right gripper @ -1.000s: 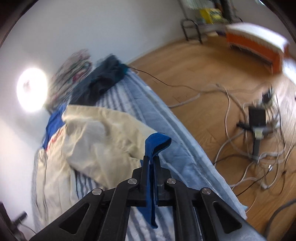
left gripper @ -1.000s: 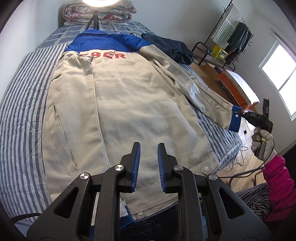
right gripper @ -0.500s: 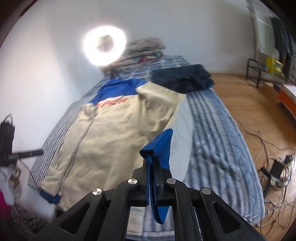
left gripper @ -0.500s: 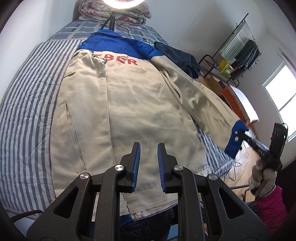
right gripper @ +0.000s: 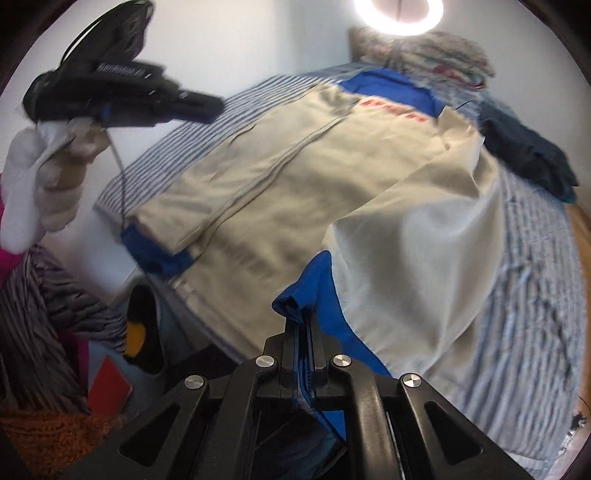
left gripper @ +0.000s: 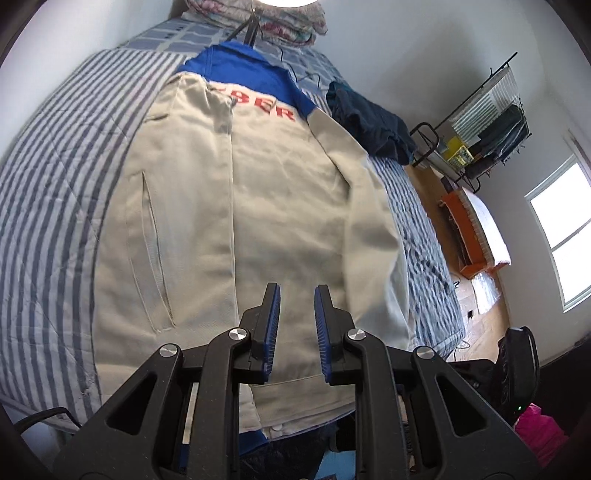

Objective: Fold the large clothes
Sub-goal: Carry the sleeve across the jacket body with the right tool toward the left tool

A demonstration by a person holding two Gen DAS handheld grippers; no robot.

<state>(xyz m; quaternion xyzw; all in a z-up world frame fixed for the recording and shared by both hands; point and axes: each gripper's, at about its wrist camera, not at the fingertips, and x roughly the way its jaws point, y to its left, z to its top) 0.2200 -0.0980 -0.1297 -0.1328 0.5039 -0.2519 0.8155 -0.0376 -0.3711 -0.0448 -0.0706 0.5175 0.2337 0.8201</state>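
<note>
A beige jacket with a blue yoke and red lettering lies spread back-up on the striped bed. My left gripper is open and empty above the jacket's hem. My right gripper is shut on the blue cuff of the jacket's right sleeve and holds it lifted over the jacket's body. In the right wrist view the left gripper shows at upper left in a gloved hand.
A dark garment lies on the bed's right side, folded bedding at its head. A clothes rack and an orange bench stand on the wooden floor at the right. A ring light glares at the top.
My right gripper has swung the sleeve by its cuff from off the bed's right edge inward over the jacket. My left gripper stays open and has moved closer over the hem.
</note>
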